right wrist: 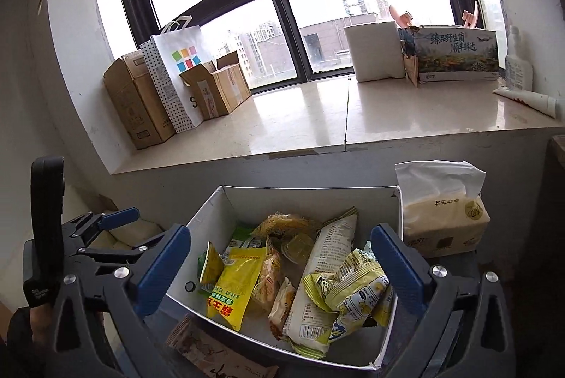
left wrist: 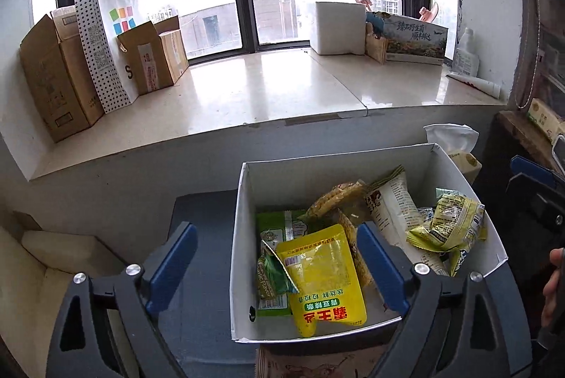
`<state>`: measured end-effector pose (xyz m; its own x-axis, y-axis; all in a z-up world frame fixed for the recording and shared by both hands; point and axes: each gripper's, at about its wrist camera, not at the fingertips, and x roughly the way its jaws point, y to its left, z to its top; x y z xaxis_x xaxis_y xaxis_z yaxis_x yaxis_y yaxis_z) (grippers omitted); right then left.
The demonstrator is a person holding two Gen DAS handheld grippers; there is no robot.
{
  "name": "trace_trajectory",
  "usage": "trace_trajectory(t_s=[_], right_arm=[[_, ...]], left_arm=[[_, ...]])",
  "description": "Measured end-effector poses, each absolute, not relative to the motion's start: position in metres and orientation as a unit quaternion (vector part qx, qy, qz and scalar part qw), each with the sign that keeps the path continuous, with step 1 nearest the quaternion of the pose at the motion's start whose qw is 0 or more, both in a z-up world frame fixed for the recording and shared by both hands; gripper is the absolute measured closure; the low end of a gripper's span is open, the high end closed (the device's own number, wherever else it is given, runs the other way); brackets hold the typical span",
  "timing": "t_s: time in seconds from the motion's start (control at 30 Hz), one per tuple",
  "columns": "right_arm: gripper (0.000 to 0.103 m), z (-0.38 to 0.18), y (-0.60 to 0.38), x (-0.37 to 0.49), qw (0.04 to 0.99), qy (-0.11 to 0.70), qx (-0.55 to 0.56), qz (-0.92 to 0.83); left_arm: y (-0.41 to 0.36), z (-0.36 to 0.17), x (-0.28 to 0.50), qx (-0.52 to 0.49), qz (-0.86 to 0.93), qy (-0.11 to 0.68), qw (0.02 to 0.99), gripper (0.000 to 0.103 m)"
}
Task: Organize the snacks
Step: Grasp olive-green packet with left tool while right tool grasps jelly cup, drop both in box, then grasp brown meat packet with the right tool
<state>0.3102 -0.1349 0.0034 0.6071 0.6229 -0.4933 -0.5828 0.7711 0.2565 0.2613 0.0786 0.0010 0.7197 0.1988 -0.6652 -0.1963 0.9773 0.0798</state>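
1. Both grippers hovered over a white box (left wrist: pixel 243 201) of snacks below a window sill (left wrist: pixel 275 88).
2. The left gripper (left wrist: pixel 277 267) stood spread wide, grasping nothing, its fingers straddling the box's left wall.
3. The right gripper (right wrist: pixel 282 267) was likewise released and empty.
4. A yellow pouch (left wrist: pixel 323 275) lay in the box beside a crumpled packet (right wrist: pixel 356 286).
5. A tissue pack (right wrist: pixel 445 219) stood just beside the box.

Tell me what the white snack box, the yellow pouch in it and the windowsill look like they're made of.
White box: thin matte cardboard, judging by its folded corners and slim walls.
Yellow pouch: glossy plastic film; it creases and catches light.
Windowsill: polished stone or tile, probably; it mirrors the window and has a seam.
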Motion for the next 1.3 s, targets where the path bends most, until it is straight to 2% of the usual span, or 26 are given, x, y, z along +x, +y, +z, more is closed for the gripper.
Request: trace_trajectory(t_s=[0.2,0.37,0.67,1.13,1.3], right_arm=[[0.0,-0.002,-0.143,0.28,0.897,0.292,0.015,0.332],[0.0,-0.018,-0.16,0.234,0.888,0.295,0.016,0.353],[0.0,-0.069,-0.184,0.155,0.881,0.327,-0.005,0.342],[0.0,-0.116,-0.153,0.128,0.848,0.385,-0.04,0.361],[0.0,-0.124,-0.136,0.128,0.84,0.394,-0.066,0.367]], left_arm=[[0.064,0.009,0.231,-0.026,0.081,0.358,0.93,0.003],[0.044,0.007,0.193,-0.046,0.046,0.385,0.92,0.003],[0.016,-0.016,0.11,-0.042,0.079,0.375,0.923,0.003],[0.044,-0.07,0.077,-0.142,0.055,0.436,0.887,0.003],[0.058,-0.073,0.069,-0.13,0.086,0.432,0.888,0.003]])
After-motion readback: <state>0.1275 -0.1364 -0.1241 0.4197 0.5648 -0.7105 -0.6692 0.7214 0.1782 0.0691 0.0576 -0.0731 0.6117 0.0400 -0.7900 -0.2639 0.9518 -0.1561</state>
